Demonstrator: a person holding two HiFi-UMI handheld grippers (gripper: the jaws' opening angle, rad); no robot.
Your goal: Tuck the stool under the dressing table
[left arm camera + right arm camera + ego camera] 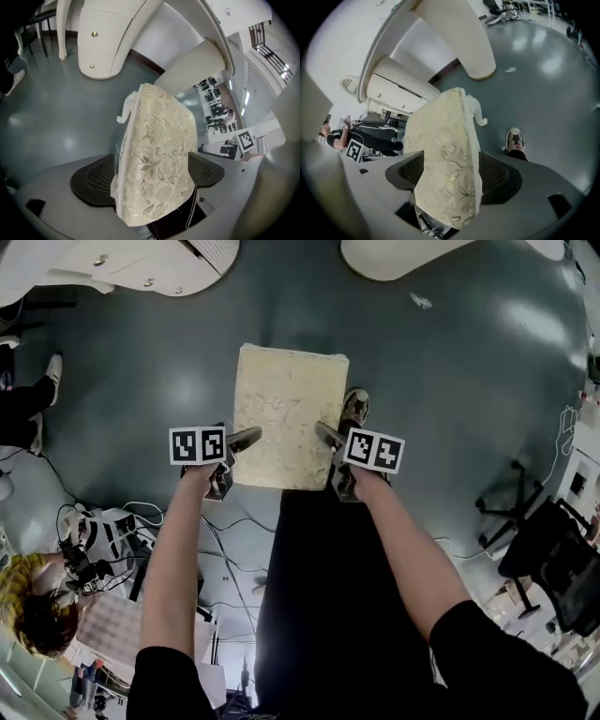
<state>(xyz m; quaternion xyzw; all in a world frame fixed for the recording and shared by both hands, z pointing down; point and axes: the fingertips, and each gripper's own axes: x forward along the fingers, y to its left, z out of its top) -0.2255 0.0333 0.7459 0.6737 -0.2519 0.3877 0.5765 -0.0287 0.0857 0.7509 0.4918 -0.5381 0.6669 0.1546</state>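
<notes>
The step in hand is judged to be the grasp. The stool (pixel 289 413) stands on the floor (pixel 450 381), not yet tucked in, with the white dressing table (pixel 141 268) well beyond its far end. Both grippers are set at its near end.

The left gripper (pixel 234 460) is placed at the near left corner of the stool and the right gripper (pixel 335 460) at the near right corner. In each gripper view the 2 jaws are seen spread wide, with the edge of the stool's flowered cushion (pixel 157 159) standing between them. The pads lie just beside the fabric, and no squeeze on it can be made out, so nothing is held yet.

The next move is judged to call for both pairs of jaws to be closed on the cushion edge. The stool would then be slid straight ahead, kept square so that its legs pass into the gap under the table. A shoe (pixel 354 407) is seen just beside the stool's right edge.
</notes>
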